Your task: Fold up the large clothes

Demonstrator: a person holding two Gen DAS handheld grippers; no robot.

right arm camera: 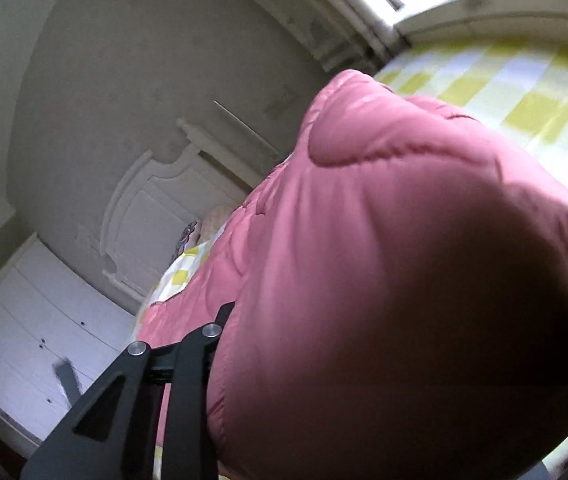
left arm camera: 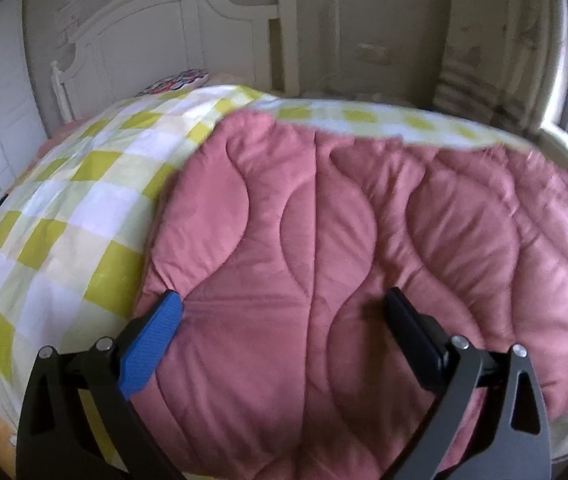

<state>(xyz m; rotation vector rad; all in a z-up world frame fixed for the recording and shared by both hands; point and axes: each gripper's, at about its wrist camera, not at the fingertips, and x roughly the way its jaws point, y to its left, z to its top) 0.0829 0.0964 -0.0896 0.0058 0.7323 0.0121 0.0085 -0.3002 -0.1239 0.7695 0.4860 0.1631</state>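
A pink quilted padded garment (left arm camera: 324, 240) lay on the yellow-checked bedsheet (left arm camera: 64, 208); the left gripper (left arm camera: 284, 312) hovered, jaws apart, while the right gripper's (right arm camera: 220, 320) hidden jaws seemingly lifted a fold, needing carrying across.

I count one pink quilted coat (left arm camera: 324, 240), one yellow checkered sheet (left arm camera: 76, 208), one white headboard (left arm camera: 172, 36), one patterned pillow (left arm camera: 176, 82).

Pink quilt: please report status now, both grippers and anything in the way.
Left gripper open, over pink quilt. Right gripper: fingertips hidden by bunched quilt, grip unclear. Quilt lies on checked bedsheet. Nothing in the way.
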